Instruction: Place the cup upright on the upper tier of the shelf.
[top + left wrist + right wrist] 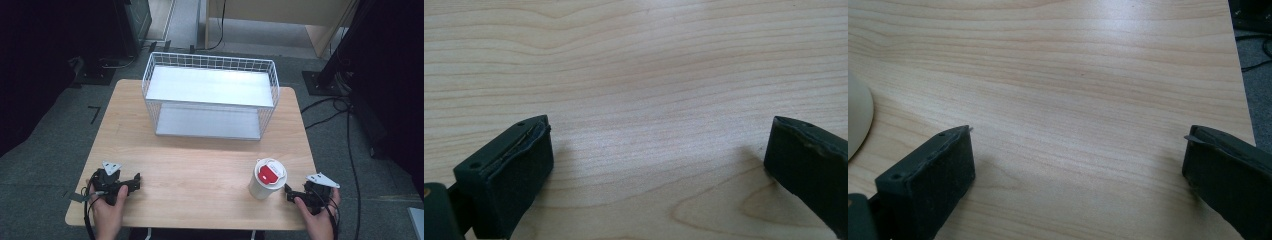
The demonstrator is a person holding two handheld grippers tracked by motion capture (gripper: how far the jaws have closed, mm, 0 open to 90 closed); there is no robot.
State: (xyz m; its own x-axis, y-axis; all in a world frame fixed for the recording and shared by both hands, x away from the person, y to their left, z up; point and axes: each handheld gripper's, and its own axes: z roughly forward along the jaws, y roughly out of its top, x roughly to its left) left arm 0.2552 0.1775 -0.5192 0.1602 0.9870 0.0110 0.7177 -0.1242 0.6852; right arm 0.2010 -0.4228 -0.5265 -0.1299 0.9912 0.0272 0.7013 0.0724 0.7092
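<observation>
While both spread empty, right gripper (290,192) neighbours cup (266,179).

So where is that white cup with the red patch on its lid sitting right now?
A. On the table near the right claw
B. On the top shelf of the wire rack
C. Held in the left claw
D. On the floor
A: the cup stands upright on the wooden table, just beside the open right claw, well in front of the wire rack.

cup (857,117) — perhaps — cut off at edge
</observation>
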